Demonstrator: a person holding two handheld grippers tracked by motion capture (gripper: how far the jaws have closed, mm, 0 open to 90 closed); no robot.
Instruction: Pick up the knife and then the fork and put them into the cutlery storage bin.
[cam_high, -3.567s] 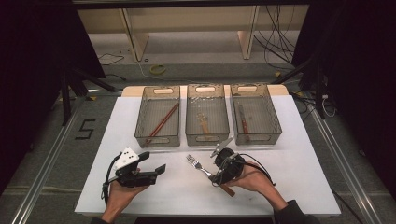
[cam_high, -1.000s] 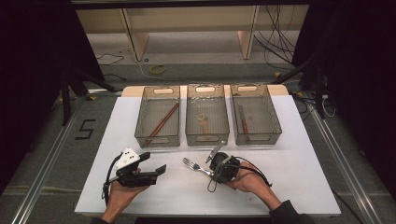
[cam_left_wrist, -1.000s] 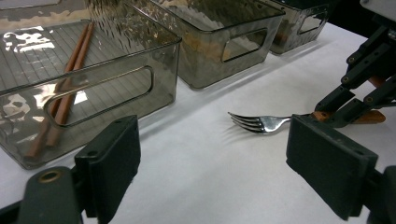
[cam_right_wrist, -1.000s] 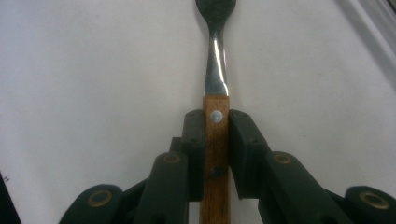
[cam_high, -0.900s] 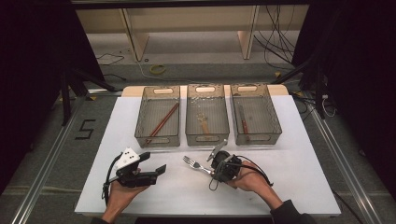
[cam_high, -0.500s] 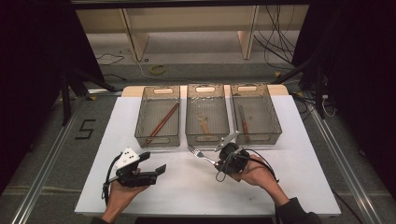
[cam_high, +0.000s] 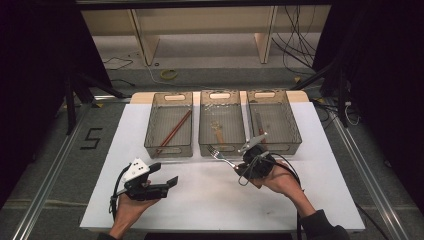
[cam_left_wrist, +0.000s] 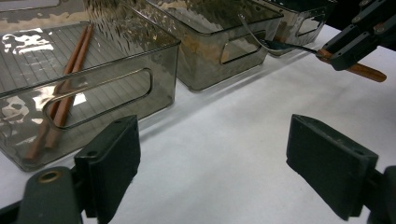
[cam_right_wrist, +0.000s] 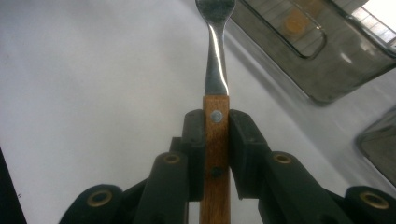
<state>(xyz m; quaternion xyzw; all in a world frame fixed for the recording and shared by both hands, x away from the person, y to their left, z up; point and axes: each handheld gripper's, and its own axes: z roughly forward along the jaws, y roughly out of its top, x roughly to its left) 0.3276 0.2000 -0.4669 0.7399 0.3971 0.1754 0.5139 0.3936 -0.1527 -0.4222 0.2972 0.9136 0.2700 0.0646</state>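
While the right gripper (cam_high: 239, 167) clamps the fork (cam_high: 220, 155) before the middle bin (cam_high: 222, 145), probably its destination, the left gripper (cam_high: 162, 177) waits wide open, empty.

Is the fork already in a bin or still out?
Still out. The right tongs are shut on the fork by its wooden handle, with its tines in front of the middle bin, above the white table.

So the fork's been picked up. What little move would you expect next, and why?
Probably carrying the fork forward over the middle bin before letting go. The right tongs are shut on its wooden handle, its tines already point at that bin's near wall, and the cutlery inside looks similar, though too blurred to be sure. The left tongs are open and idle.
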